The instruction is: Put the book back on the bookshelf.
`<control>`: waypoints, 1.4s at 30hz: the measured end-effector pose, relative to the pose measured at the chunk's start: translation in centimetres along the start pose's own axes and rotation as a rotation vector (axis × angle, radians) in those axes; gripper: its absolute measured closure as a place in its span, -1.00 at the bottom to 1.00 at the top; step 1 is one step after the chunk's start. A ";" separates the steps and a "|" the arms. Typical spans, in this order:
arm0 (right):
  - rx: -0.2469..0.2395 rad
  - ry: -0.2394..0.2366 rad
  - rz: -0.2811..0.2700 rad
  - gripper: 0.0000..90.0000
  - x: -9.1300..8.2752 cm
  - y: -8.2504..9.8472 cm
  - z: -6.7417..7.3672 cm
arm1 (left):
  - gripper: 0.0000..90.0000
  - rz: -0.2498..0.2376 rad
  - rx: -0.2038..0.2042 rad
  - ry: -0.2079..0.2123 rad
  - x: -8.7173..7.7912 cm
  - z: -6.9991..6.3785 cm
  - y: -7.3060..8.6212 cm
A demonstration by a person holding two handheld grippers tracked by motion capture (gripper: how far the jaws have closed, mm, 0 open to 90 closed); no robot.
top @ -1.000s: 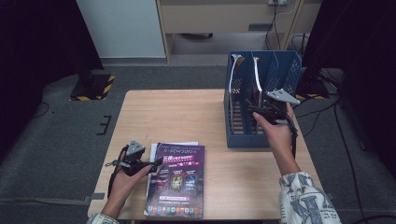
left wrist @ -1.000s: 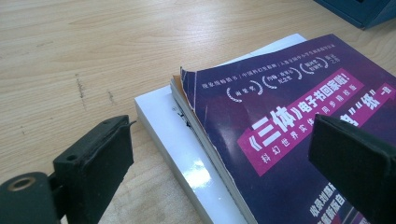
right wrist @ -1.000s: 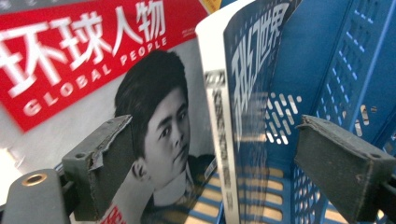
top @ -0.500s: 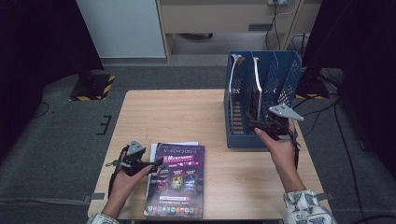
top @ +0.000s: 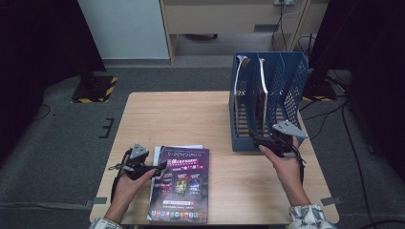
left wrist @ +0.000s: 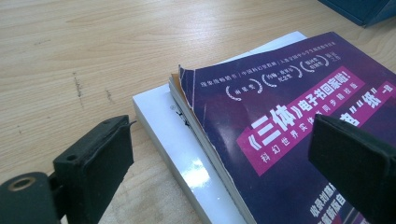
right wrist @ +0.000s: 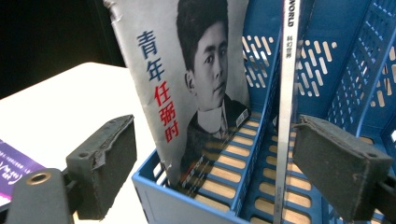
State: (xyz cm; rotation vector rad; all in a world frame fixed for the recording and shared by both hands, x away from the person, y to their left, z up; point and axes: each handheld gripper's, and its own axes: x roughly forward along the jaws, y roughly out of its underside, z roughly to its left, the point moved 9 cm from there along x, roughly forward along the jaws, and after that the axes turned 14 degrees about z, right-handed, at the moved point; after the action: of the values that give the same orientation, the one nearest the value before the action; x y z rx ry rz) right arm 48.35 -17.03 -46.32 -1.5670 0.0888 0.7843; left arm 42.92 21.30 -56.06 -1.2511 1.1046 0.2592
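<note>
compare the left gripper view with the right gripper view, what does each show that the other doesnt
Left gripper view: the purple magazine's cover up close, its corner torn, lying on a white book, with the open left tongs astride that corner.

Right gripper view: the blue file rack with a grey magazine leaning in the first slot and a thin one upright in the next, and the open right tongs.

Both: the pale wooden table and some of the purple magazine.

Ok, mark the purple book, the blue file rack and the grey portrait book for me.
purple book (top: pixel 180 183): high view, middle of its front cover.
blue file rack (top: pixel 298 76): high view, its perforated right side wall.
grey portrait book (right wrist: pixel 154 74): right gripper view, the cover beside the blue and red characters.
</note>
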 end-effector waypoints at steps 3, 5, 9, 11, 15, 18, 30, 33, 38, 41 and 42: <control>-0.008 -0.011 0.001 -0.67 -0.3 0.4 0.4 | -0.86 0.006 0.014 -0.001 0.0 -0.2 0.0; -0.015 -0.019 -0.001 -0.64 -0.7 0.8 1.1 | -0.86 0.002 0.017 0.000 0.0 -0.4 0.0; -0.029 -0.045 -0.002 -0.59 -1.0 1.2 2.4 | -0.86 0.003 0.016 0.003 0.1 -0.5 0.0; -0.038 -0.054 0.005 -0.59 -0.8 1.4 3.0 | -0.86 0.002 0.014 0.004 0.1 -0.5 0.0; -0.052 -0.067 0.015 -0.59 -0.4 1.7 3.9 | -0.85 0.004 0.015 0.004 0.0 -0.6 0.0; -0.071 -0.091 0.030 -0.64 0.0 2.0 5.2 | -0.84 0.007 0.017 0.003 -0.1 -0.5 0.2; -0.187 -0.220 0.071 -0.45 0.6 3.0 10.6 | -0.59 0.007 0.029 0.011 -0.2 -0.8 0.3; -0.216 -0.250 0.089 -0.37 0.9 3.4 11.9 | -0.53 0.011 0.045 0.010 0.0 -1.1 0.3; -0.247 -0.284 0.121 -0.34 1.7 4.1 13.6 | -0.41 0.027 0.055 0.006 0.2 -1.0 0.5; -0.269 -0.299 0.152 -0.34 2.2 5.0 14.4 | -0.32 0.037 0.061 0.007 0.4 -0.9 0.6; -0.274 -0.300 0.162 -0.34 2.4 5.2 14.6 | -0.28 0.040 0.062 0.009 0.4 -0.9 0.7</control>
State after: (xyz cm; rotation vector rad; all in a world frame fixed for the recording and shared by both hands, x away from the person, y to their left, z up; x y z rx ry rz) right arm 41.41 -3.85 -51.23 -1.6943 -0.1171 1.1914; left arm 42.20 20.58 -56.73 -1.1774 1.1382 0.2478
